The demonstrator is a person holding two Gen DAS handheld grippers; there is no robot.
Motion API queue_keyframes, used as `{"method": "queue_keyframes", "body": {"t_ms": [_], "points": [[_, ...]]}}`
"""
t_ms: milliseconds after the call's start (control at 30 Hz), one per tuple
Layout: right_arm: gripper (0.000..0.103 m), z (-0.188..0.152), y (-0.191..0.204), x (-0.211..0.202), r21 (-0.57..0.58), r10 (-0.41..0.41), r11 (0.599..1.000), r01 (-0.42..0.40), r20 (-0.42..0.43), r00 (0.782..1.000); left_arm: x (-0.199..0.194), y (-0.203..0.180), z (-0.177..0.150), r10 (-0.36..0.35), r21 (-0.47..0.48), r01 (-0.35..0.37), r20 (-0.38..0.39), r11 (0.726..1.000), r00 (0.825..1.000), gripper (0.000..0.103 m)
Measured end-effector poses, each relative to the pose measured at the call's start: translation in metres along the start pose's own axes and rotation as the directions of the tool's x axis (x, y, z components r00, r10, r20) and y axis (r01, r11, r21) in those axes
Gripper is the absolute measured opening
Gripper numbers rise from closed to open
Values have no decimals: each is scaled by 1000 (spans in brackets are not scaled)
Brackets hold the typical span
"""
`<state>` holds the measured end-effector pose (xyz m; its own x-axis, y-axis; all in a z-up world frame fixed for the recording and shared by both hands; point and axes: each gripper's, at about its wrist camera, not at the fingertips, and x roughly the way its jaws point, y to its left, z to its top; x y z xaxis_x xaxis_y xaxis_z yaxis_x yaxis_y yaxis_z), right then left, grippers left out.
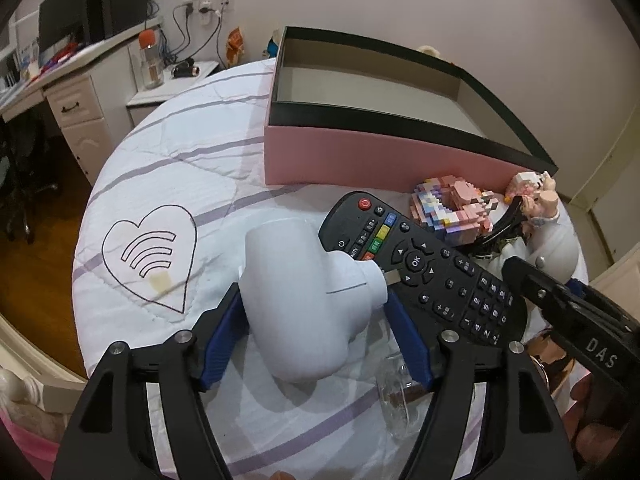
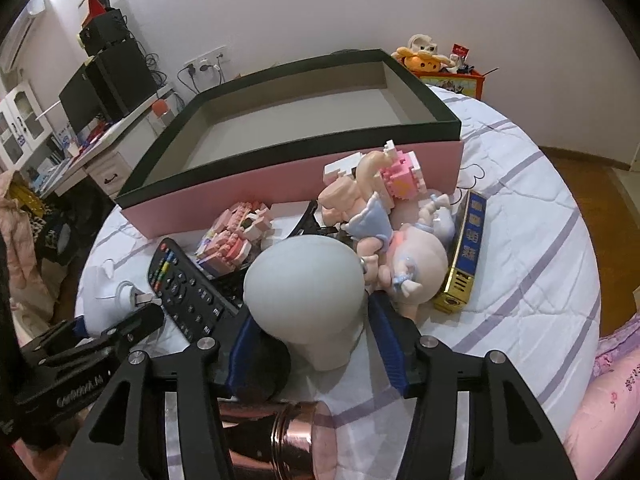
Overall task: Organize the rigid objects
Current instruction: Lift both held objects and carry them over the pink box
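**Q:** What's under everything?

**Me:** The bed (image 1: 180,152), with its white quilt and lilac stripes. It's soft, so whatever I set down sinks a little instead of sliding.

**Q:** And where does the stuff go?

**Me:** I take it, into the pink box (image 1: 360,156) with the black rim. It sits straight ahead of both tongs, past the clutter. It's open on top, and what I see of the inside is bare grey.

**Q:** What are you on now?

**Me:** My right tongs (image 2: 312,312) straddle a white dome lamp (image 2: 304,276), smooth and mushroom-shaped, its stem down on the quilt. The blue pads lie at either flank of the dome. I can't tell whether they pinch it or merely flank it.

**Q:** The other side?

**Me:** My left tongs (image 1: 312,296) bracket a white plastic piece (image 1: 304,312), a chunky body with a short nozzle. One pad is at the body, the other at the nozzle end. Again, I can't tell if it's clamped; it lies on the quilt.

**Q:** What's left over?

**Me:** The black remote (image 1: 420,260) is just right of the left tongs, touching the nozzle. Beyond it is a pink block figure (image 1: 452,208). Dolls (image 2: 400,256) are heaped just ahead of the right tongs, with a gold-and-blue carton (image 2: 466,256) further right.
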<state>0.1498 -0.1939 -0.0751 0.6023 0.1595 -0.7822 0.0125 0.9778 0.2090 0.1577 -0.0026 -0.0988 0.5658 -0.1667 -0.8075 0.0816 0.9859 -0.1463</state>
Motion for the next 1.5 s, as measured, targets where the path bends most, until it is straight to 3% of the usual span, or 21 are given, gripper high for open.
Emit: {"method": "queue_keyframes", "body": {"t_ms": [100, 167, 433, 533, 1067, 1300, 1500], "points": [[54, 2, -3, 3, 23, 15, 1000, -15, -1, 1000, 0, 0, -1, -3, 1, 3, 14, 1000, 1000, 71], [53, 1, -3, 1, 20, 20, 1000, -20, 3, 1000, -1, 3, -1, -2, -7, 2, 19, 1000, 1000, 65], [53, 2, -14, -23, 58, 74, 995, -75, 31, 997, -13, 11, 1, -32, -42, 33, 33, 999, 999, 64], [53, 5, -15, -33, 66, 89, 994, -92, 45, 995, -22, 14, 4, -38, -46, 41, 48, 998, 998, 56], [53, 14, -27, -67, 82, 120, 988, -129, 101, 988, -56, 25, 18, -54, -54, 60, 116, 997, 992, 56], [53, 30, -15, -86, 30, 143, 989, -148, 135, 981, -83, 4, 44, -94, 8, 94, 177, 996, 980, 56], [53, 72, -1, -107, -58, 163, 986, -155, 193, 968, -93, -12, 87, -111, 54, 101, 223, 993, 968, 56]]}}
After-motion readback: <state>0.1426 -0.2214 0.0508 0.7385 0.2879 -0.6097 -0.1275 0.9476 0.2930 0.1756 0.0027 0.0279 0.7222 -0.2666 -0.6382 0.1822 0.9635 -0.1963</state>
